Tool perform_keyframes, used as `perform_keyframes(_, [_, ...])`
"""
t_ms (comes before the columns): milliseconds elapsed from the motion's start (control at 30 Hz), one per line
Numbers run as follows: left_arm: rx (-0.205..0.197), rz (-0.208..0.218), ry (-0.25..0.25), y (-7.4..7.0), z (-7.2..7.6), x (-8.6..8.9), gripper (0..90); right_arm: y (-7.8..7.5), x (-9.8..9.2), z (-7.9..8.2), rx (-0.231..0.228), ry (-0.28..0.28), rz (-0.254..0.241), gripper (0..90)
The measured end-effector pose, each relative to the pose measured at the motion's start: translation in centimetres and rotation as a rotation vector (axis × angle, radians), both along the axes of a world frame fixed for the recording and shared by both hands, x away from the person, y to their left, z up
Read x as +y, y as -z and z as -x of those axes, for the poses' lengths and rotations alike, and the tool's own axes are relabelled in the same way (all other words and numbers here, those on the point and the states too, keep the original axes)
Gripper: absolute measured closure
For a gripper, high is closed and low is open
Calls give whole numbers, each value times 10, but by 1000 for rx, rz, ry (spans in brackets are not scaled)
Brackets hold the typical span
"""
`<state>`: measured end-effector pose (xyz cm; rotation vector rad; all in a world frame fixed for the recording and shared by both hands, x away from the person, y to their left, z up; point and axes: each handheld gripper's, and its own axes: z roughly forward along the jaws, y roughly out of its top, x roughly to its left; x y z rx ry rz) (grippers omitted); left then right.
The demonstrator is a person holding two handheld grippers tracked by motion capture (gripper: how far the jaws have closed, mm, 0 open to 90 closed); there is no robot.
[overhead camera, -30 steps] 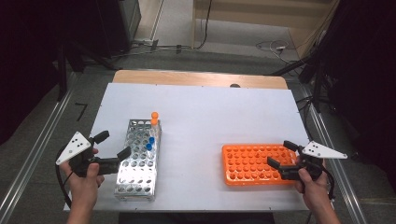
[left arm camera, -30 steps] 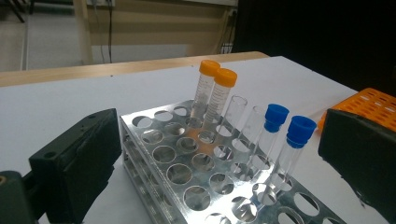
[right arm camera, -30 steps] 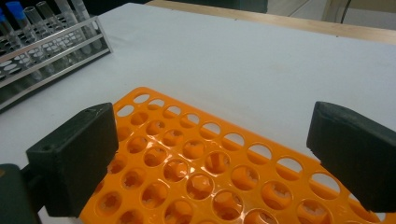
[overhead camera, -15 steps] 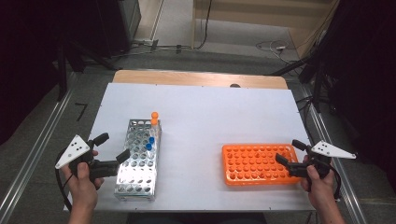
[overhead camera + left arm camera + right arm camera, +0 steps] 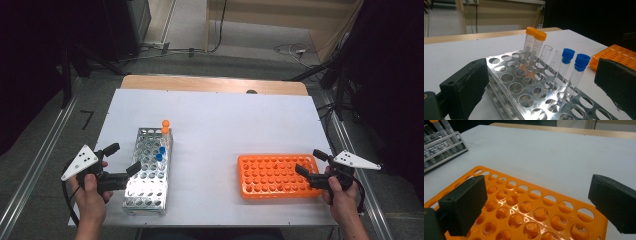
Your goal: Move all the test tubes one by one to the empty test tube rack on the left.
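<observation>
Left gripper view: metal rack [image 5: 529, 85] between open left tool [image 5: 536, 92] jaws.

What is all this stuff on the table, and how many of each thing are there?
Metal rack: one, silver, left part of the table, next to the left gripper.
Orange-capped tubes: two, clear with orange caps, upright side by side at the rack's far end.
Blue-capped tubes: two, clear with blue caps, upright in the rack, nearer than the orange ones.
Uncapped tubes: two as far as I can tell, clear, between the orange and blue pairs.
Orange rack: one, plastic, right part of the table, its holes empty.
Table: one, white top with a wooden far edge.
Left gripper: one, black, open, beside the metal rack.
Right gripper: one, black, open, at the orange rack's right end.
</observation>
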<state>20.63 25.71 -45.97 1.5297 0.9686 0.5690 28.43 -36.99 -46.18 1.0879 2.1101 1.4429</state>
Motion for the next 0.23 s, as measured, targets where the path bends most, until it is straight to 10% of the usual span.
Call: perform_keyframes(233, [6, -1, 6, 1, 0, 0, 0, 0, 0, 0, 0, 3, 1, 8])
